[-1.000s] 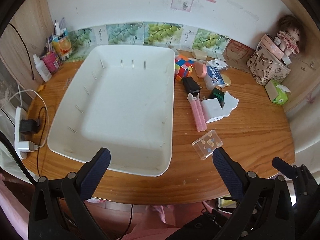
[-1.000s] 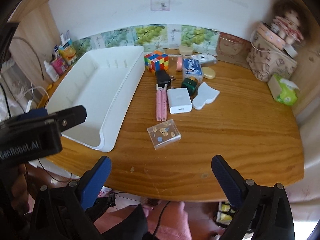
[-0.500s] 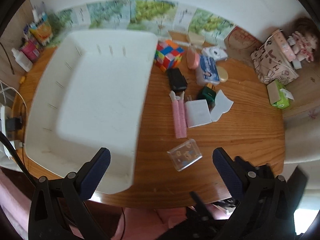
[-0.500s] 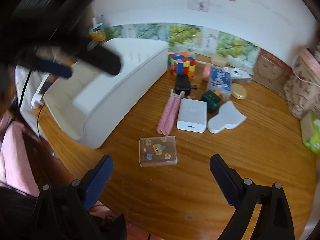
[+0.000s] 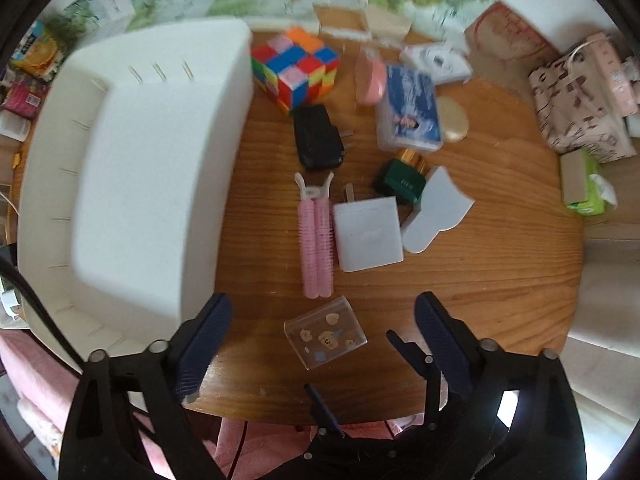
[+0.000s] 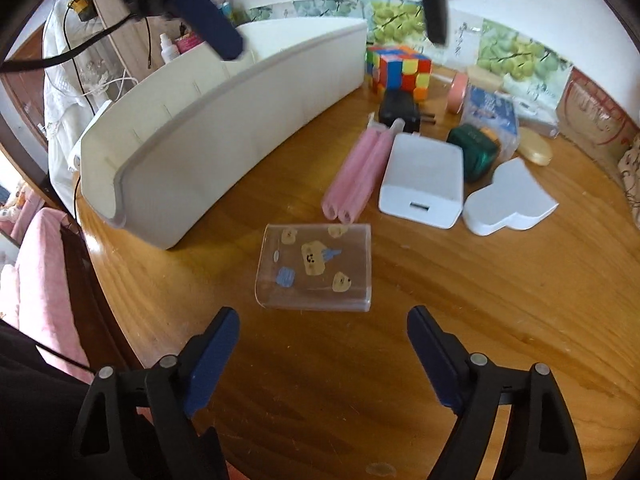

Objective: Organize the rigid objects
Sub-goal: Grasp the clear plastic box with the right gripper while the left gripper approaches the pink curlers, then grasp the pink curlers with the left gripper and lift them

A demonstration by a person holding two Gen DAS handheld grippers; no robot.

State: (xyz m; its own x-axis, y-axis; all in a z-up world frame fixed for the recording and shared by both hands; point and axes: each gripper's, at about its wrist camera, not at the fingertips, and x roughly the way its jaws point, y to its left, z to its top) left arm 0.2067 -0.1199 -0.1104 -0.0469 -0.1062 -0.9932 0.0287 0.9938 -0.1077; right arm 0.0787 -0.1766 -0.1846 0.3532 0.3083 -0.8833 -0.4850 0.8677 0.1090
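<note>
We hold both tongs low over the counter, aimed at the nearest loose item, since the clear box lies just ahead of the right tongs and closest to the counter's edge. The left tongs look down on it from above. Both pairs are apart with jaws closing, nothing yet between them. The white tray sits to the left of both, empty and near, so we judge it the destination for the charger, pink rollers and cube beyond.
</note>
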